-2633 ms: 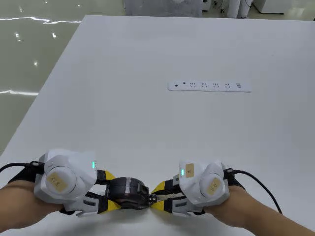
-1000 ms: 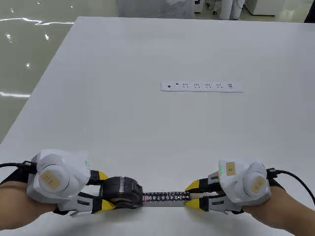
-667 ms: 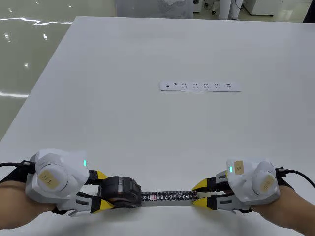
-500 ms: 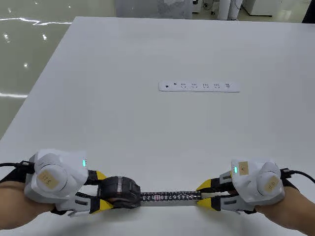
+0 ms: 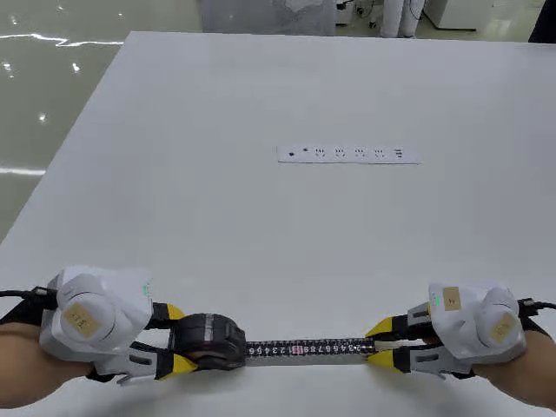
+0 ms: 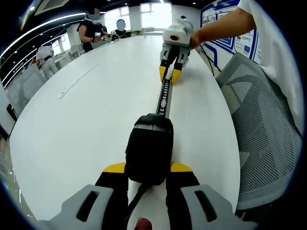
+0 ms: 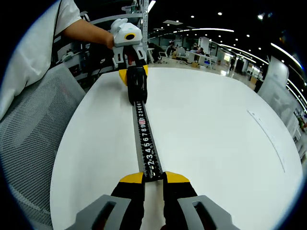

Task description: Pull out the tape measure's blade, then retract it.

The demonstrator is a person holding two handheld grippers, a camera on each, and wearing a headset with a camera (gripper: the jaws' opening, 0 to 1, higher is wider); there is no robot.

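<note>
The black tape measure case (image 5: 208, 340) rests on the white table near its front edge, and my left gripper (image 5: 176, 340) is shut on it; the left gripper view shows the case (image 6: 149, 154) between the yellow-tipped jaws. Its dark numbered blade (image 5: 304, 349) stretches rightward, flat along the table. My right gripper (image 5: 380, 343) is shut on the blade's end. From the right gripper view, the blade (image 7: 145, 143) runs away toward the case (image 7: 137, 84). In the left gripper view the right gripper (image 6: 171, 75) sits at the blade's (image 6: 164, 94) far end.
A white power strip (image 5: 346, 155) lies mid-table, well beyond the grippers. The table's left edge (image 5: 65, 148) drops to a glossy floor. A grey mesh chair (image 6: 249, 115) stands close by the table's near edge. People sit at the far end (image 6: 93, 28).
My right gripper has moved steadily rightward with the blade's end, and the visible blade has grown longer. The left gripper and case have stayed put.
</note>
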